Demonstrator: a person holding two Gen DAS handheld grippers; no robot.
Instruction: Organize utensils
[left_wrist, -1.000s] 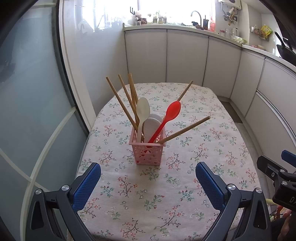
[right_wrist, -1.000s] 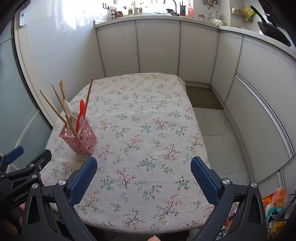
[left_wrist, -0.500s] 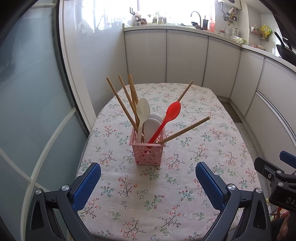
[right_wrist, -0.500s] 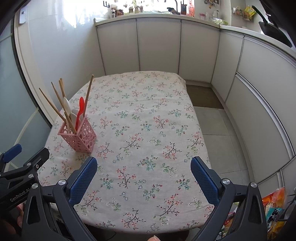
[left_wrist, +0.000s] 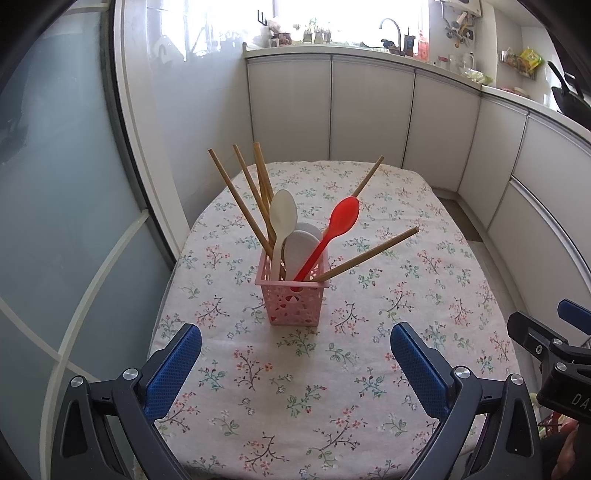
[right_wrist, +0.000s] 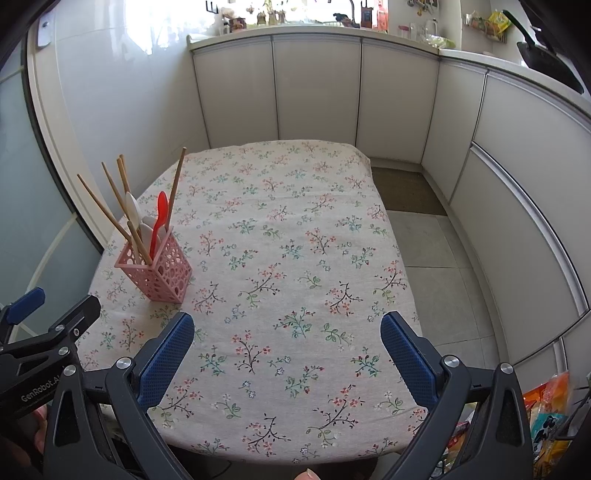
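A pink perforated holder (left_wrist: 294, 300) (right_wrist: 157, 269) stands on the floral tablecloth (left_wrist: 332, 369) (right_wrist: 288, 266) near the table's left side. It holds several wooden chopsticks (left_wrist: 240, 199) (right_wrist: 107, 210), a red spoon (left_wrist: 334, 229) (right_wrist: 160, 210), a cream spoon (left_wrist: 282, 218) (right_wrist: 132, 206) and a white flat utensil (left_wrist: 301, 247). My left gripper (left_wrist: 295, 356) is open, a short way in front of the holder. Over the table's near edge my right gripper (right_wrist: 287, 349) is open with nothing between its fingers, the holder off to its left.
White cabinets (right_wrist: 317, 85) with a cluttered counter (left_wrist: 369, 44) wrap the back and right. A frosted glass door (left_wrist: 55, 184) is close on the left. Tiled floor (right_wrist: 436, 258) lies right of the table. A colourful bag (right_wrist: 546, 406) sits low right.
Both grippers have drawn back slightly from the table. The holder and utensils have not moved.
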